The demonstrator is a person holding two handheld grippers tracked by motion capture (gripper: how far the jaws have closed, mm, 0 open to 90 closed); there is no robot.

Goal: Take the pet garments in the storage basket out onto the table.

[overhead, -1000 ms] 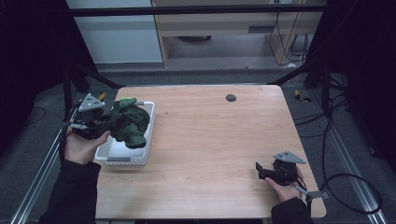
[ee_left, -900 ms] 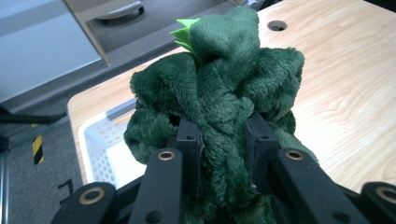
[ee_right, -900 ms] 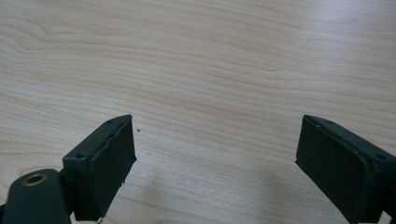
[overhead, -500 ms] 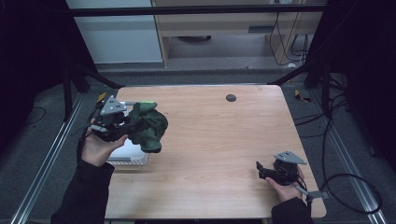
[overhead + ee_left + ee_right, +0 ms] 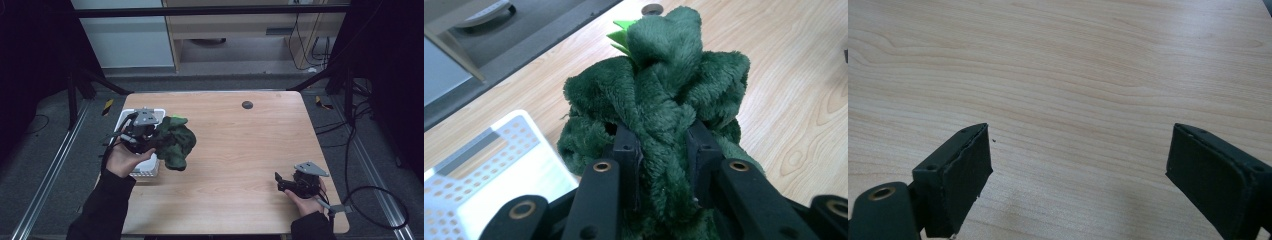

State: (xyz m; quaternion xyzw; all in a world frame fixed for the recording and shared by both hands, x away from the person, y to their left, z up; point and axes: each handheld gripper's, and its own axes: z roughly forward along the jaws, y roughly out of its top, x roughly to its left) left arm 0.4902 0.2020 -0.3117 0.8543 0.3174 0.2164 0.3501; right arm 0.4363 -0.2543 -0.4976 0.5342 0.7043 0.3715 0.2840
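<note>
A dark green plush toy [image 5: 176, 142] with a bright green crest [image 5: 622, 35] hangs above the wooden table [image 5: 240, 150], just right of a white perforated basket [image 5: 145, 167]. My left gripper [image 5: 156, 141] is shut on it, and in the left gripper view its black jaws pinch a fold of the plush toy [image 5: 664, 110] between them. My right gripper [image 5: 278, 183] rests low at the table's front right, jaws wide apart. In the right gripper view my right gripper [image 5: 1080, 165] has nothing but bare wood between its jaws.
The white basket [image 5: 484, 170] sits at the table's left edge, partly under the person's left hand. A small dark round disc [image 5: 247, 105] lies near the far edge of the table. Cables trail off the right side onto the floor.
My left gripper has carried the plush toy up out of the basket and rightward over the table. The right gripper has stayed put.
</note>
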